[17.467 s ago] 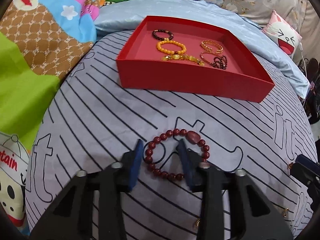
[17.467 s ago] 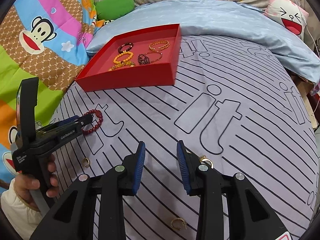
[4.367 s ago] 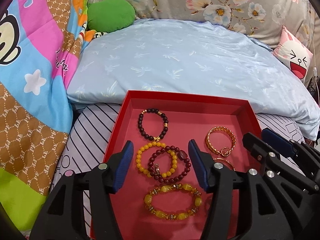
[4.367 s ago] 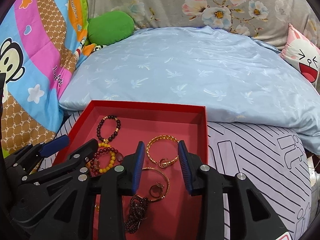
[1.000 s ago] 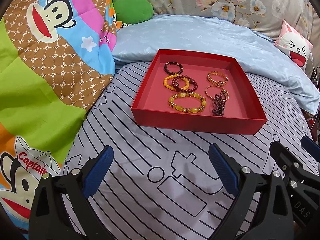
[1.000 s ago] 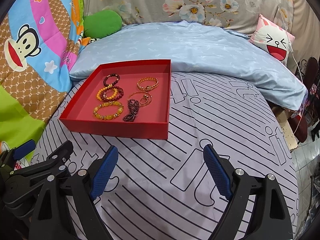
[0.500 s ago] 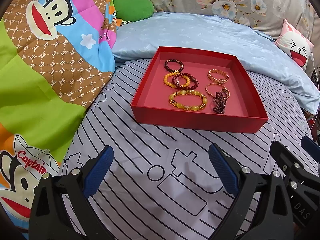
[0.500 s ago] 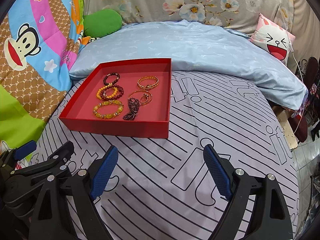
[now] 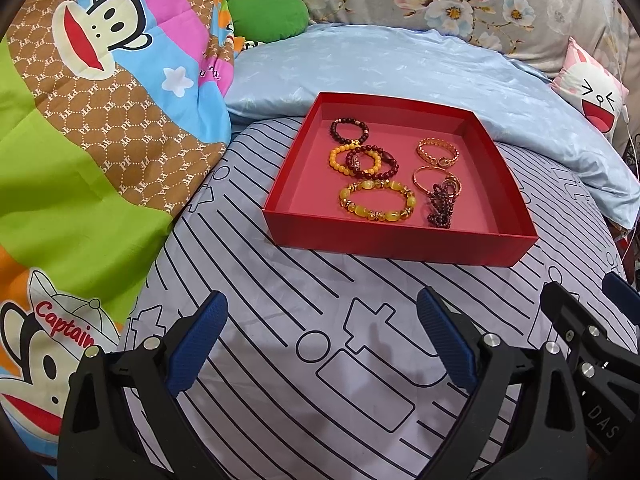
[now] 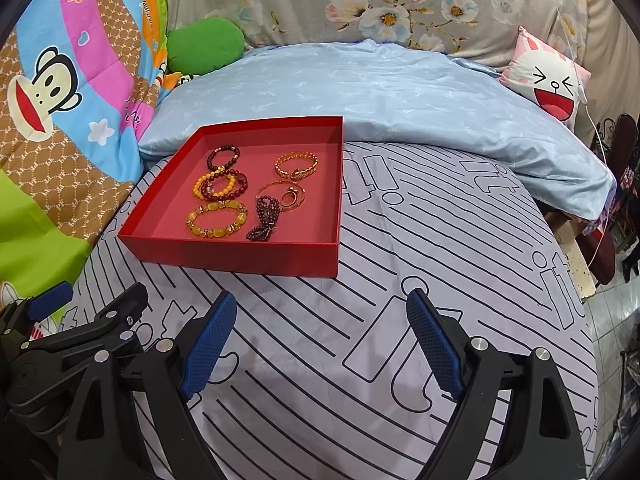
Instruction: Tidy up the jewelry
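Note:
A red tray (image 9: 392,245) (image 10: 240,258) sits on the striped bedsheet and holds several bracelets. Among them are a dark bead bracelet (image 9: 349,131), an orange one (image 9: 340,160) under a dark red one (image 9: 384,162), a yellow stone one (image 9: 376,202) (image 10: 216,220), a gold chain bangle (image 9: 438,151) (image 10: 296,165) and a garnet strand with gold rings (image 9: 440,200) (image 10: 268,216). My left gripper (image 9: 322,340) is open and empty, held back from the tray's front. My right gripper (image 10: 322,340) is open and empty beside it, also in front of the tray.
A light blue pillow (image 10: 380,92) lies behind the tray. A monkey-print quilt (image 9: 80,120) rises on the left with a green cushion (image 10: 204,44). A pink cartoon cushion (image 10: 548,84) is at the back right. The bed's right edge drops to the floor (image 10: 612,332).
In the last second both grippers stayed wide open and barely shifted. Earlier the dark red bracelet lay on the sheet; it now rests in the tray, and both grippers have drawn back.

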Demonstrator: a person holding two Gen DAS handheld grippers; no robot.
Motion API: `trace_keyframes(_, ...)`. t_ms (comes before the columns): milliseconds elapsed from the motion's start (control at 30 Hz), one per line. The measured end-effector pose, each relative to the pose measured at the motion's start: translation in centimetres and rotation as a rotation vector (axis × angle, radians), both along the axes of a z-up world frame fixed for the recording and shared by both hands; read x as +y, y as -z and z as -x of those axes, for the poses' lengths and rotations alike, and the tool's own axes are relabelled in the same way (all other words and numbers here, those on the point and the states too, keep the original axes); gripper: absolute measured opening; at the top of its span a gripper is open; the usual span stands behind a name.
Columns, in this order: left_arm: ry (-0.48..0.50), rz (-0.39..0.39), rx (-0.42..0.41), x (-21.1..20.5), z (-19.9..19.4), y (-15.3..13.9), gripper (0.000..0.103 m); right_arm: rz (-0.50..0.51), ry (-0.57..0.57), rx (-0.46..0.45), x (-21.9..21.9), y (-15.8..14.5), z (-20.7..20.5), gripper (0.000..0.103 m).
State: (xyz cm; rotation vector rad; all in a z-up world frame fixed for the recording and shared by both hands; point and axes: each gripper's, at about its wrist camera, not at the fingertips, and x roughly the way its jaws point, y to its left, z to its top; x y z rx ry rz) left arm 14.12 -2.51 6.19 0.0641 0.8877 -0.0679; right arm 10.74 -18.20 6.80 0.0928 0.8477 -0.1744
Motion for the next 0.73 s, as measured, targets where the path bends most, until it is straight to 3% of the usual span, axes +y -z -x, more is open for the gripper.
trace_keyframes(733,-0.01,0.003,0.02,-0.03,-0.09,0.4,0.091,-0.007,0.002,0.005,0.1,0.43,0.02,0.084)
